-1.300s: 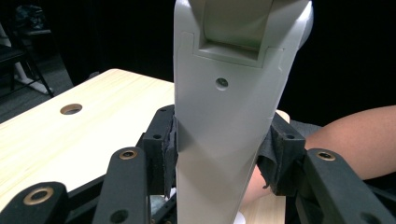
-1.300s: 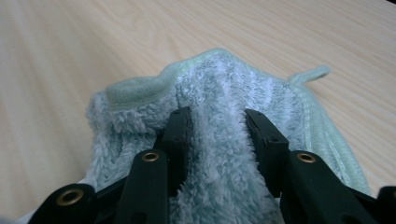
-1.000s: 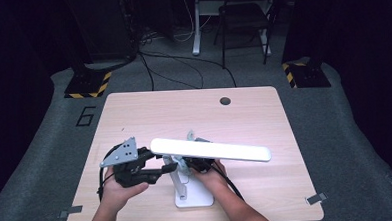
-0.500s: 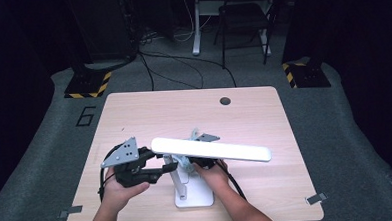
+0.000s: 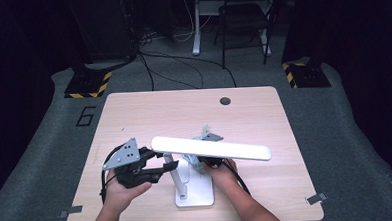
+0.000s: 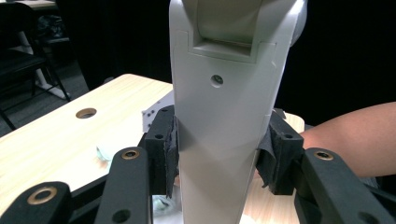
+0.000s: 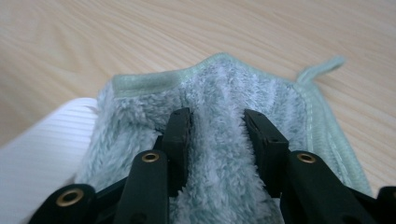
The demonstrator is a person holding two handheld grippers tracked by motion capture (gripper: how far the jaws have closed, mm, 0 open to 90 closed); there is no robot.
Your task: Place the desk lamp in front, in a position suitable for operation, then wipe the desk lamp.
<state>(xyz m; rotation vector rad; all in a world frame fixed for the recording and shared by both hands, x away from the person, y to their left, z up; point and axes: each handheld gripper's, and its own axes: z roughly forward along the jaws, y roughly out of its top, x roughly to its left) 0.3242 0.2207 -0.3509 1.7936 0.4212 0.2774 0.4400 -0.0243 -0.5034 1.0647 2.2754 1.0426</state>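
Note:
A white desk lamp stands near the table's front edge, with a flat base (image 5: 198, 196), a thin stem (image 5: 177, 179) and a long light bar (image 5: 210, 150). My left gripper (image 5: 169, 165) comes in from the left and is shut on the stem; in the left gripper view its pads (image 6: 169, 149) press both sides of the white stem (image 6: 224, 93). My right gripper (image 5: 207, 162) sits partly hidden under the light bar. It is shut on a fluffy pale green cloth (image 7: 224, 88), with a fold pinched between its jaws (image 7: 218, 126). The cloth (image 5: 203, 133) peeks out behind the bar.
The light wooden table (image 5: 134, 113) has a round cable hole (image 5: 225, 100) at the back. The lamp's ribbed white base (image 7: 42, 154) lies just left of the cloth. Chairs, cables and striped floor stands lie beyond the table.
My right gripper and the cloth have shifted slightly to the right behind the lamp. The left gripper and the lamp have stayed put.

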